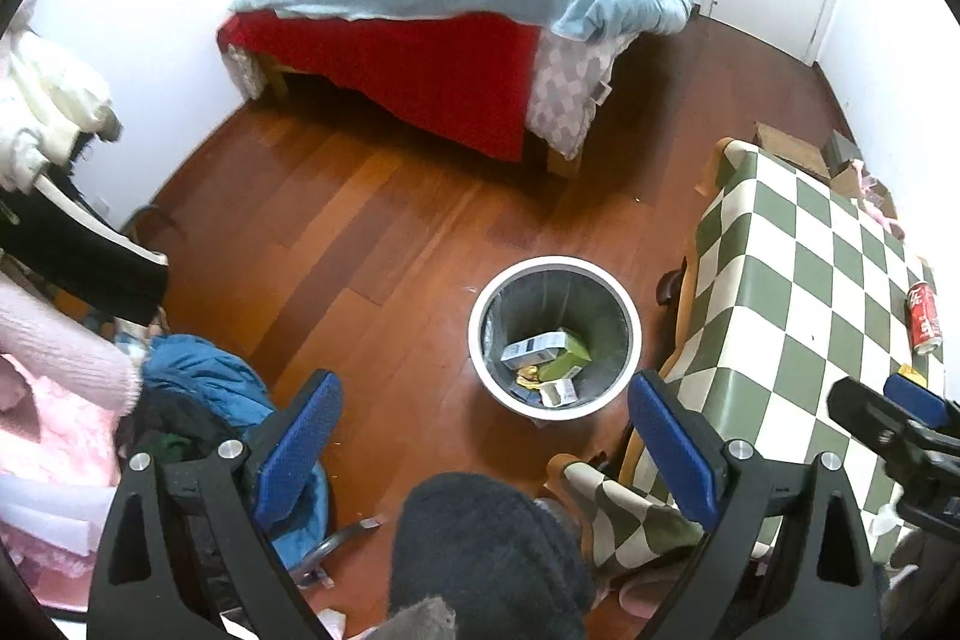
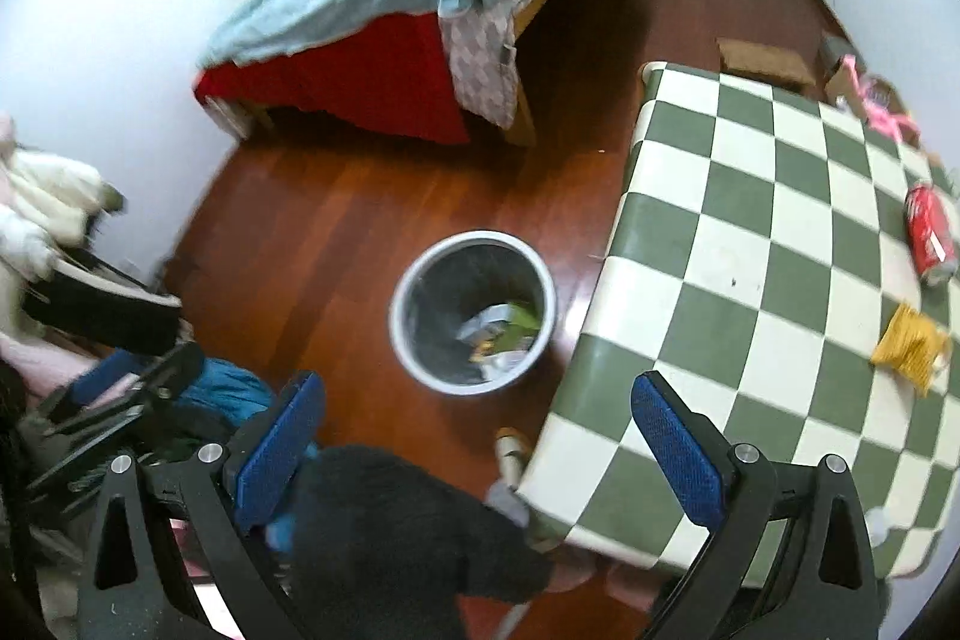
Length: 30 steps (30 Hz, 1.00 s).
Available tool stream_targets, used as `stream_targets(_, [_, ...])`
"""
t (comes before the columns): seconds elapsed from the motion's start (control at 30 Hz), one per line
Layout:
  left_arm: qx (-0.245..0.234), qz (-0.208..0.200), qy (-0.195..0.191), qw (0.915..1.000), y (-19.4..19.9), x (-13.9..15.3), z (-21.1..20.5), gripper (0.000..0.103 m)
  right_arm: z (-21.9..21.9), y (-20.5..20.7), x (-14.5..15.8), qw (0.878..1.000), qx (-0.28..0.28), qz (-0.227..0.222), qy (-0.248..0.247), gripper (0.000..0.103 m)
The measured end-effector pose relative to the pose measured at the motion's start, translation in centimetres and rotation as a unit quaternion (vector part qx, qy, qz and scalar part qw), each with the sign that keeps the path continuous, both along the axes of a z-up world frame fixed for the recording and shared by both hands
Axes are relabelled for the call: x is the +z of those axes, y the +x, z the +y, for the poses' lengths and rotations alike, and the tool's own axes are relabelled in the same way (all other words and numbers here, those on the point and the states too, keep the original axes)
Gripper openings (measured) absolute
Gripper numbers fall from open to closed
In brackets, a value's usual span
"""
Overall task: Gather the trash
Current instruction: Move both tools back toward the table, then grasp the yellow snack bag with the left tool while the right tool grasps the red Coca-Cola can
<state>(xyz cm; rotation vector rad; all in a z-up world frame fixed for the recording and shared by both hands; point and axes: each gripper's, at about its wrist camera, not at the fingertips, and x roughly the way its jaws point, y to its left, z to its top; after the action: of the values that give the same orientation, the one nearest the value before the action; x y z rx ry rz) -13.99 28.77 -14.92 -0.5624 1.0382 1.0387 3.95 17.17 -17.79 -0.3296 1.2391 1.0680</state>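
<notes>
Both grippers hang over the floor with nothing in them: the left gripper (image 1: 483, 436) has its blue pads spread wide above the bin (image 1: 555, 340), and the right gripper (image 2: 474, 436) is spread just as wide near the table (image 2: 750, 280) edge.

The bin stands on the floor just beside the table and already holds a few cartons and wrappers. 2 pieces of trash lie on the checked cloth, well apart from the bin: a red can (image 2: 929, 235) on its side and a yellow wrapper (image 2: 911, 345) nearer the right gripper.

The can will likely roll if a pad nudges it before the jaws close on it, and it lies near the far edge, so it could drop behind the table. The wrapper is thin and flat; a pinch could catch the cloth with it and drag it.
</notes>
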Motion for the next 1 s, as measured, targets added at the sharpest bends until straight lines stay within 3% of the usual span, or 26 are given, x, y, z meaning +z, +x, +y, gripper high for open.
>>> stream_targets(0.13, [-0.004,0.001,0.0,1.0,2.0,0.5,-1.0,0.097,-3.5,2.8,0.5,0.998,-0.027,0.049,0.018,0.103])
stream_targets(0.27, [-0.039,-0.007,0.008,0.9992,6.6,-0.5,-2.7,0.099,-7.8,7.6,0.1,0.996,-0.069,0.051,0.0,0.103])
stream_targets(0.4, [-0.092,0.012,-0.015,0.9955,13.9,-4.2,-4.3,0.103,-13.0,15.3,-1.8,0.99,-0.133,0.033,-0.044,0.103])
stream_targets(0.57, [-0.149,0.037,-0.047,0.9871,24.9,-9.8,-6.8,0.103,-17.9,28.0,-6.0,0.97,-0.208,0.003,-0.122,0.103])
stream_targets(0.77, [-0.193,0.069,-0.074,0.9758,35.1,-15.6,-9.2,0.103,-17.1,40.2,-11.9,0.956,-0.206,-0.017,-0.207,0.103])
stream_targets(0.9, [-0.209,0.092,-0.067,0.9712,38.9,-18.3,-9.5,0.103,-15.2,45.2,-15.5,0.953,-0.193,-0.018,-0.233,0.103])
stream_targets(1.0, [-0.204,0.1,-0.084,0.9703,40.5,-20.0,-8.9,0.103,-14.4,47.5,-18.2,0.954,-0.186,0.005,-0.233,0.103])
